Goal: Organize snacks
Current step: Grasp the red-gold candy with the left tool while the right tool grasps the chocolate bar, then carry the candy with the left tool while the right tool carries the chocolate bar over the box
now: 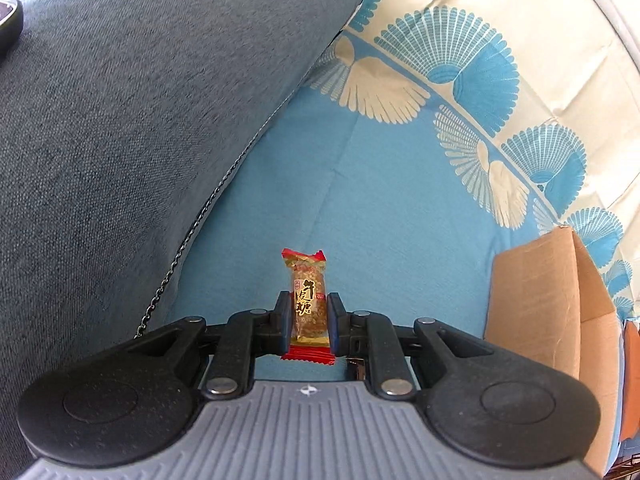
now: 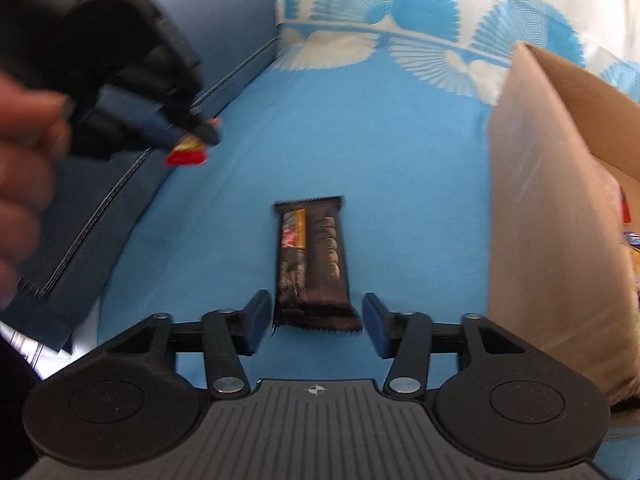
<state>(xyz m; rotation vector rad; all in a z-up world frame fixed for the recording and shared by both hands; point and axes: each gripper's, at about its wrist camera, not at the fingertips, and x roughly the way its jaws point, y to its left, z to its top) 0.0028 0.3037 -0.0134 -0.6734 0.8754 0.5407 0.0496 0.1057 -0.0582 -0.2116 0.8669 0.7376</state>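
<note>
My left gripper (image 1: 309, 316) is shut on a small red-and-gold wrapped candy (image 1: 307, 300) and holds it above the blue cloth. It also shows in the right wrist view (image 2: 192, 140), upper left, with the candy (image 2: 187, 154) in its tips. My right gripper (image 2: 316, 324) is open, its fingers on either side of the near end of a dark brown snack bar (image 2: 316, 264) lying flat on the cloth. The pads stand apart from the wrapper.
An open cardboard box (image 1: 552, 304) stands at the right; in the right wrist view the box (image 2: 560, 200) holds some snacks. A grey-blue sofa cushion (image 1: 140, 120) rises on the left. The blue patterned cloth (image 2: 380, 140) covers the seat.
</note>
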